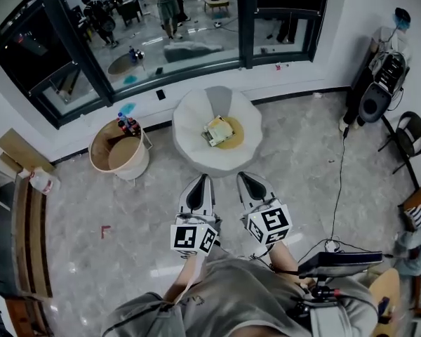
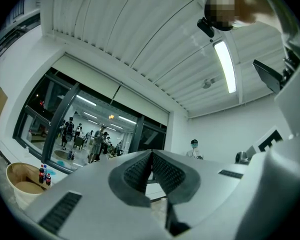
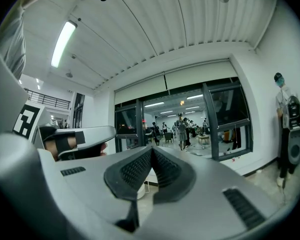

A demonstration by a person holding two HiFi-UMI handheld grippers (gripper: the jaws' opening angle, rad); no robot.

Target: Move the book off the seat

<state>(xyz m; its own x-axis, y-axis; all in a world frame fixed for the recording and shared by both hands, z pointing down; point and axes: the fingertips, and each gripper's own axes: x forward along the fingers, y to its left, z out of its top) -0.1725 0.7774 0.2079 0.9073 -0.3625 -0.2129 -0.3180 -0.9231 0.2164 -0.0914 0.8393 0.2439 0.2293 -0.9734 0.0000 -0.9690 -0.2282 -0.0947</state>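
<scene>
In the head view a small book lies on the tan cushion of a round white chair near the window wall. My left gripper and my right gripper hang side by side just short of the chair's near rim, both pointing toward it. Each is shut with nothing between its pads. The left gripper view shows my left gripper with jaws pressed together, aimed at the window. The right gripper view shows my right gripper shut too. The book is hidden in both gripper views.
A round tan table with bottles stands left of the chair. A person with a speaker stands at the right wall beside a black chair. A cable runs across the floor. Wooden furniture lines the left edge.
</scene>
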